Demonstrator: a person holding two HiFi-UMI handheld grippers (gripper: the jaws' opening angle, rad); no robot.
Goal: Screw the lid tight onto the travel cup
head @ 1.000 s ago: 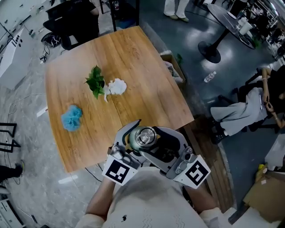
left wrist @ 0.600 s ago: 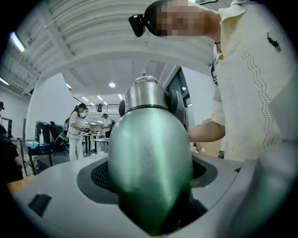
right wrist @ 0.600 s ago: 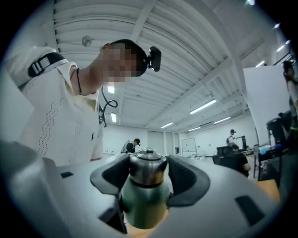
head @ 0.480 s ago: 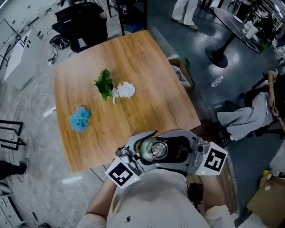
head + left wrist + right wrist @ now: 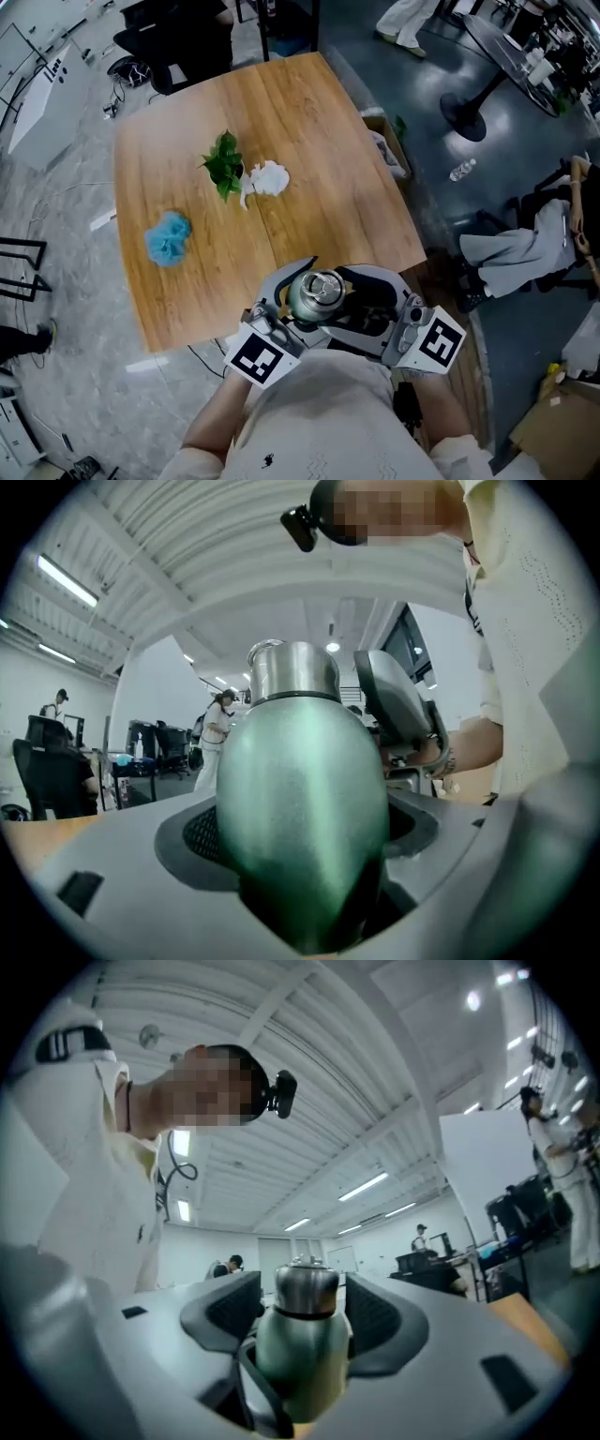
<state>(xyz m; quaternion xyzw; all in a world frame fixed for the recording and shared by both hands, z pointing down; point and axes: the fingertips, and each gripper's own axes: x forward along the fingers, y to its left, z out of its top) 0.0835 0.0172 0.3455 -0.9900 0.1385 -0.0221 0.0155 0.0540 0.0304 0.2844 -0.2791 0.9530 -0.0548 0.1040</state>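
A green travel cup (image 5: 300, 827) with a steel lid (image 5: 293, 672) is held upright in front of the person's chest, off the table. My left gripper (image 5: 296, 304) is shut on the cup's green body (image 5: 302, 302), which fills the space between its jaws. My right gripper (image 5: 302, 1314) reaches in from the other side, its dark pads (image 5: 380, 1321) flanking the lid (image 5: 305, 1290). Those jaws have just been opening, and the lid stands between them with a narrow gap on each side. In the head view the right gripper (image 5: 349, 298) sits beside the shiny lid (image 5: 319, 287).
The wooden table (image 5: 309, 122) lies ahead and carries a green leafy sprig (image 5: 223, 164), a white crumpled piece (image 5: 267, 178) and a blue fluffy ball (image 5: 169, 239). A cardboard box (image 5: 386, 150) stands at its right edge. A seated person (image 5: 525, 248) is further right.
The right gripper's marker cube has swung to the right and slightly up around the cup. The cup stays in the left gripper at the chest. The table has shifted a little in the view.
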